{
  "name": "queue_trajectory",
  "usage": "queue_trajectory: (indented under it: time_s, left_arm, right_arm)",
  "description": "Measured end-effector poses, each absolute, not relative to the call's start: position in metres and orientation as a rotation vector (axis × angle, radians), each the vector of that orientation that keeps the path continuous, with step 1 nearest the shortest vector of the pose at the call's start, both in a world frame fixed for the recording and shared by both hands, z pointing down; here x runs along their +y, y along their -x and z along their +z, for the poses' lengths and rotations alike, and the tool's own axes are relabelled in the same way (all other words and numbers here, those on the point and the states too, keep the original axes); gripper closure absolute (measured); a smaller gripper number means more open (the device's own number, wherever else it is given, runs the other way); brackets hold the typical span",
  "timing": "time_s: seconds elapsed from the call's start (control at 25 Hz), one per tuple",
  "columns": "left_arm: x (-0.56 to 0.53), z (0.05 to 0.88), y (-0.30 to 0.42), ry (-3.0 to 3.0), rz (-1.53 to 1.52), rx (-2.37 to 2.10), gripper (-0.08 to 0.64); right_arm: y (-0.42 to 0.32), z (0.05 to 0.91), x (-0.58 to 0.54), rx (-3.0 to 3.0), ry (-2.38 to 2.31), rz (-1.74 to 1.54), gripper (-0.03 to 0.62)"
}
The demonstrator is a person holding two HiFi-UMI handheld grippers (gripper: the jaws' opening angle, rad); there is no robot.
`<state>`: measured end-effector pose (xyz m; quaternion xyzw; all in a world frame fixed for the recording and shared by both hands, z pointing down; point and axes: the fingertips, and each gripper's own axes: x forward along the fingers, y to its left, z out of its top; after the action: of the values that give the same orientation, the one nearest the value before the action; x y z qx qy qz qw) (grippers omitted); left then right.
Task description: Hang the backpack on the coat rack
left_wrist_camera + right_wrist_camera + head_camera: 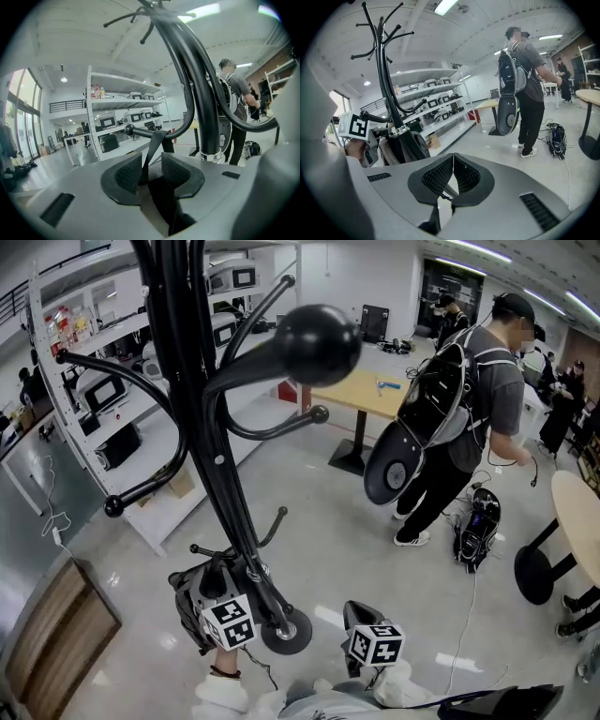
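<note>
At the foot of the coat rack [211, 465], the backpack [192, 596] hangs low against the black pole, just above the round base [286, 632]. Its black strap [152, 147] runs up and over a low, knob-ended hook [140, 133]. Your left gripper [151, 160] points at that hook. Its jaws stand apart with the strap between them, lying against the left-hand pad and clear of the other. Your right gripper [453, 161] is held to the right of the base, clear of the rack. Its jaws are together, with nothing between them. In the right gripper view the backpack sits beside the pole, with your left hand [354, 148] just next to it. Whether the bottom of the backpack touches the floor cannot be told. Background: white shelving [103, 343] stands behind the rack, and a standing person [478, 399] is beside a wooden bench [370, 390].
</note>
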<state>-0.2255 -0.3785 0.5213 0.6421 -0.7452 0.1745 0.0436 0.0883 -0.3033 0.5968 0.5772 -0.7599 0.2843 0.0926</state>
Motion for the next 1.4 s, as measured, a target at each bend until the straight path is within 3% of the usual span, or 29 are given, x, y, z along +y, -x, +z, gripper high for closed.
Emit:
queue_trajectory:
  time_s: [0.36, 0.6, 0.8, 0.88, 1.0, 1.4]
  left_arm:
    - [-0.352, 0.506, 0.215, -2.020, 0.350, -2.251, 0.328]
    - [-0.299, 0.452, 0.227, -2.058, 0.076, -2.403, 0.322]
    - [-0.276, 0.444, 0.193, -2.282, -0.127, -2.225, 0.324]
    - [-0.265, 0.456, 0.175, -2.341, -0.105, -2.141, 0.346]
    - [-0.253, 0.481, 0.151, -2.349, -0.053, -2.023, 0.434]
    - [-0.224, 0.520, 0.114, -2.331, -0.025, -1.733, 0.547]
  right_arm:
    - [-0.087, 0.595, -0.293, -2.267, -1.708, 0.844, 0.578]
    - [-0.080, 0.595, -0.283, -2.279, -1.683, 0.833, 0.578]
    - [-0.068, 0.596, -0.273, -2.298, -1.636, 0.826, 0.580]
    - [-0.060, 0.598, -0.267, -2.308, -1.606, 0.826, 0.578]
    - [-0.052, 0.601, -0.259, -2.318, -1.578, 0.829, 0.578]
    - [-0.032, 0.609, -0.234, -2.329, -1.552, 0.846, 0.579]
